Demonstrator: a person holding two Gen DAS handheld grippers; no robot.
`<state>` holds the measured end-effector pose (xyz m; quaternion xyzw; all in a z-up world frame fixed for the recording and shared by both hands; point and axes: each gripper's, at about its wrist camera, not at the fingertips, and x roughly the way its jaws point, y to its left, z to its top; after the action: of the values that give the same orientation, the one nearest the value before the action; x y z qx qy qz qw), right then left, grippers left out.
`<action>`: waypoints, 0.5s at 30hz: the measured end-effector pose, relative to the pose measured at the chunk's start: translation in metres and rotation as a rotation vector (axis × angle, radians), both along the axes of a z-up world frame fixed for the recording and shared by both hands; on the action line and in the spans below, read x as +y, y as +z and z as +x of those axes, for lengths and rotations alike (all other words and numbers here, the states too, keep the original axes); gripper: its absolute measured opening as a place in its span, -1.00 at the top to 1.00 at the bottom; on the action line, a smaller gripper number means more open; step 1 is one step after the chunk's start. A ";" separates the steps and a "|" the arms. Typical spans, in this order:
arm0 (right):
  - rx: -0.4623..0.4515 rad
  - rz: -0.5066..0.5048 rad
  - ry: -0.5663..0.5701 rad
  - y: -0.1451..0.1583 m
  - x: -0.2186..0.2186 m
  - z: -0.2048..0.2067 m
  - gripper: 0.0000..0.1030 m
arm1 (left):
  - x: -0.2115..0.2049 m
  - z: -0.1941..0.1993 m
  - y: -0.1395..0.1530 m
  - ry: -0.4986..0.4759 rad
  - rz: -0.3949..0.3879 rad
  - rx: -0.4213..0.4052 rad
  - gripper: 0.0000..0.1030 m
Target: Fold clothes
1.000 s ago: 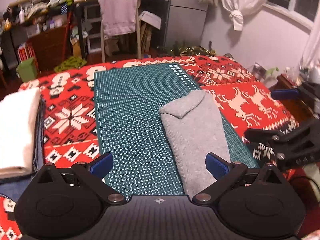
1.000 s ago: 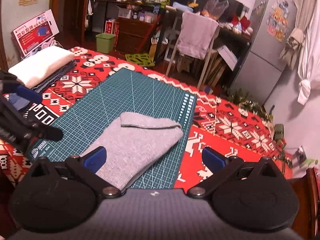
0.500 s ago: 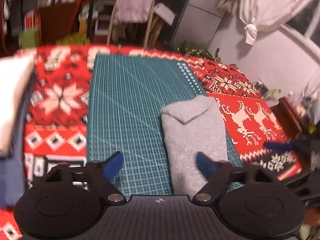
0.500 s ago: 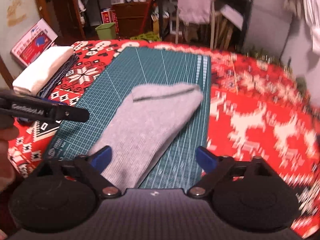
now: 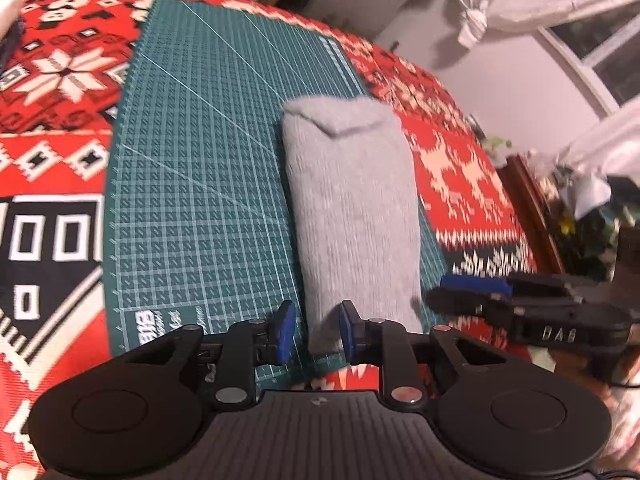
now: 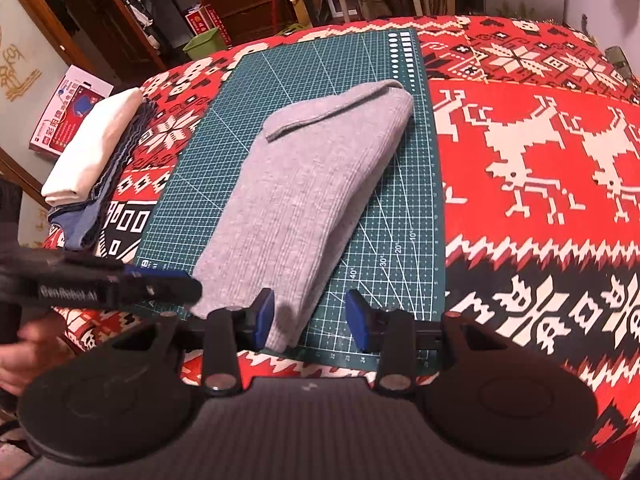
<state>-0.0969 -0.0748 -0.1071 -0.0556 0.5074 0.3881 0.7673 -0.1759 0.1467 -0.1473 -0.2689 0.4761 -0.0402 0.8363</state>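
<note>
A grey knit garment (image 5: pixel 352 208), folded into a long narrow strip, lies on the green cutting mat (image 5: pixel 192 200). My left gripper (image 5: pixel 318 334) sits low at its near end, open with a narrow gap. The strip's near-left corner lies between the pads, and the left pad stands clear of the cloth. In the right wrist view my right gripper (image 6: pixel 311 322) is open around the near-right corner of the garment (image 6: pixel 316 184). Its left pad touches the cloth and its right pad is over bare mat (image 6: pixel 404 208). Each camera also shows the other gripper from the side: the right gripper (image 5: pixel 452 292) and the left gripper (image 6: pixel 188 284).
A red patterned blanket (image 6: pixel 540 152) covers the surface under the mat. A stack of folded clothes (image 6: pixel 92 144), white on top, sits at the left edge. A hand (image 6: pixel 16 360) holds the left gripper. Shelves, a chair and boxes stand beyond the far edge.
Both grippers came down and forward to the garment's near end, and their jaws narrowed from wide open to a small gap around its corners. The garment has not moved.
</note>
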 end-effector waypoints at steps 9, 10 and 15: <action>-0.017 0.001 -0.004 0.005 -0.008 -0.001 0.38 | -0.033 -0.003 0.006 -0.085 0.114 -0.041 0.87; -0.016 0.000 -0.007 0.006 -0.009 0.000 0.46 | -0.037 -0.002 0.005 -0.098 0.104 -0.037 0.87; -0.041 0.014 0.000 0.013 -0.005 0.002 0.56 | -0.045 -0.001 0.004 -0.142 0.079 -0.013 0.86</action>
<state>-0.0946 -0.0794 -0.0943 -0.0582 0.4887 0.3904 0.7781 -0.1771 0.1015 -0.1438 -0.2011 0.4896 -0.0824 0.8444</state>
